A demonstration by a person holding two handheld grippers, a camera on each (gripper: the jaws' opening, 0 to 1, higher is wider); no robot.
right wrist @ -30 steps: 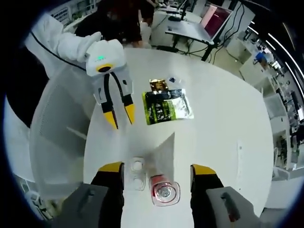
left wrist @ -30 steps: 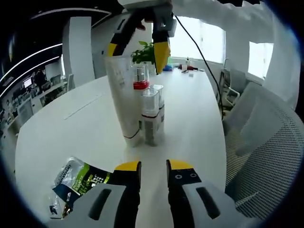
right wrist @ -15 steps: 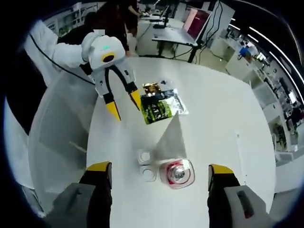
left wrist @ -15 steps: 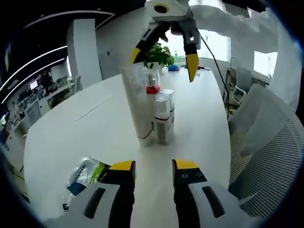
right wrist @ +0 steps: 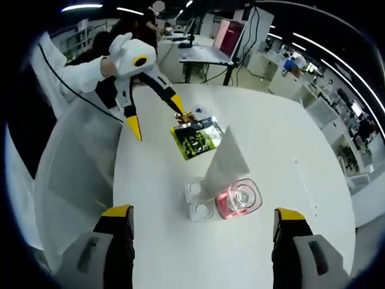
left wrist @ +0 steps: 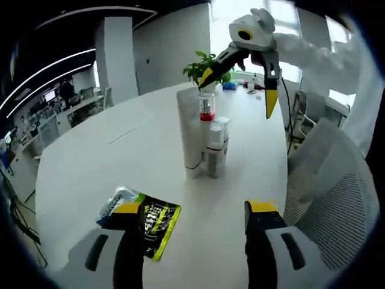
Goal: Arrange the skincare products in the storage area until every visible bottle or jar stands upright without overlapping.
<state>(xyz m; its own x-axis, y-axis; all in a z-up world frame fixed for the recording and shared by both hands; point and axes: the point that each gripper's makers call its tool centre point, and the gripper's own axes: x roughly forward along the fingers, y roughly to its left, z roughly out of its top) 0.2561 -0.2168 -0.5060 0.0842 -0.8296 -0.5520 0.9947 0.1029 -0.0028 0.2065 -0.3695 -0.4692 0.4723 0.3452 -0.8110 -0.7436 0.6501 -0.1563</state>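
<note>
Left gripper (left wrist: 195, 211) is hovering low over the bench (left wrist: 90, 162), jaws spread wide, nothing between them; yellow tips, grey plastic bodies. In the right gripper view it is hanging above the bench's near-left edge (right wrist: 153, 114), also splayed.

Right gripper (right wrist: 204, 217) is sitting high above the cluster, looking nearly straight down, jaws wide apart and empty. In the left gripper view it is floating above and behind the products (left wrist: 240, 81), held by a hand in a white sleeve (left wrist: 325, 54).

Products are standing in one tight group mid-bench, all upright:
- white tube (left wrist: 191, 135), tall, matte, tapering to a flat crimped top, standing on its cap; from above it is reading as a white wedge (right wrist: 224, 162).
- clear bottle with a red band (left wrist: 206, 108), glossy, squarish shoulders, just behind the tube; from above, a pinkish square with a round cap (right wrist: 239, 198).
- two small clear bottles (left wrist: 216, 147), square-section with round clear caps, touching each other and just beside the tube; from above, two round tops side by side (right wrist: 197, 198).

Flat glossy sachet (left wrist: 144, 217), dark with green and white print, is lying on the bench well apart from the group, partly behind the left gripper's left jaw. Seen from above at (right wrist: 195, 139), with a smaller gold foil packet (right wrist: 187, 115) touching its far edge.

Bench top is smooth, white, rounded. White mesh chair (left wrist: 337, 198) is standing at its edge.
</note>
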